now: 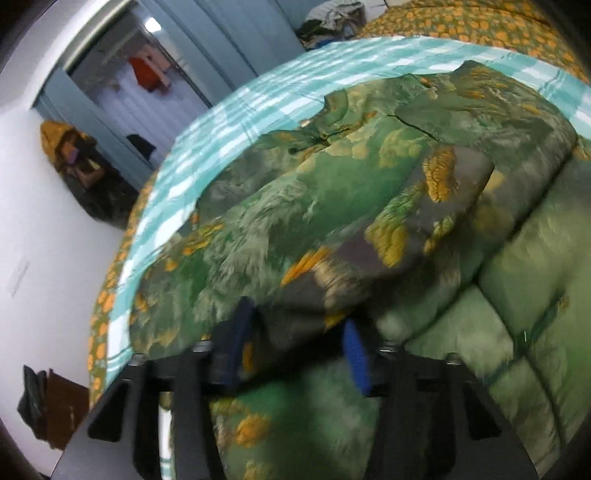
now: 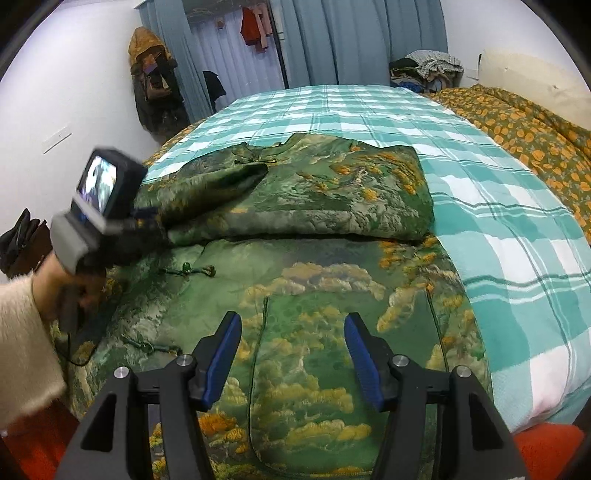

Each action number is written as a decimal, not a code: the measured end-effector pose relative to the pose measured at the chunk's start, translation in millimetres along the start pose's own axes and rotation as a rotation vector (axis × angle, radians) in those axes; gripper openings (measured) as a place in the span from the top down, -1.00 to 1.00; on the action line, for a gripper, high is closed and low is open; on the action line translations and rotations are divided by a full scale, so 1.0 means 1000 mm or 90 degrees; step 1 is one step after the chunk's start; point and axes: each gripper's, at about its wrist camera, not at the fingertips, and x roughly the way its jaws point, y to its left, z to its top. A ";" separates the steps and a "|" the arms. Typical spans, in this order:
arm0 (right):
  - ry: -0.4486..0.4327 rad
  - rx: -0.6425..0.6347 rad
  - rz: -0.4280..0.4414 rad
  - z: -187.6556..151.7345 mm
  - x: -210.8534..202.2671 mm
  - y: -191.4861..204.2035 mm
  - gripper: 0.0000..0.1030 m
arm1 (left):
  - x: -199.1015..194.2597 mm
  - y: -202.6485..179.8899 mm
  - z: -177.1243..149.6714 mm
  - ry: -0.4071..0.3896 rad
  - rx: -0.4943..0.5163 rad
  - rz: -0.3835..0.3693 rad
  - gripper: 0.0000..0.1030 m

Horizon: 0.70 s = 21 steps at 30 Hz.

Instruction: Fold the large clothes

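1. A large green robe (image 2: 295,280) with orange and cream patterning is spread on a bed covered by a teal checked blanket (image 2: 498,221); its far portion is folded back over itself toward twelve o'clock in the right wrist view.
2. The right tongs (image 2: 291,354) are seen held above the near part of the robe, the blue-padded fingers (image 2: 225,354) spread wide with nothing between them.
3. Only in the right wrist view is the left tongs' body shown from outside, at nine o'clock, gripped by a hand (image 2: 70,284) in a cream sleeve; a sleeve of the robe (image 2: 214,188) is reached by its tip.
4. In the left wrist view (blurred), the left tongs (image 1: 295,347) are seen with a bunched fold of robe (image 1: 332,206) fabric lying between the blue fingers (image 1: 356,354); whether it is clamped cannot be told.
5. An orange flowered quilt (image 2: 524,129) is shown at two o'clock, and hanging clothes (image 2: 253,29) against blue curtains at twelve.
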 end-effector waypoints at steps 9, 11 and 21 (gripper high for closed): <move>0.055 0.151 0.213 0.100 0.075 -0.002 -0.18 | -0.027 0.058 -0.051 0.030 -0.198 -0.098 -0.50; 0.089 0.163 0.229 0.118 0.111 0.011 -0.18 | -0.035 0.070 -0.065 0.035 -0.243 -0.112 -0.50; 0.129 0.101 0.176 0.149 0.161 0.056 0.71 | -0.041 0.099 -0.092 0.044 -0.326 -0.133 -0.50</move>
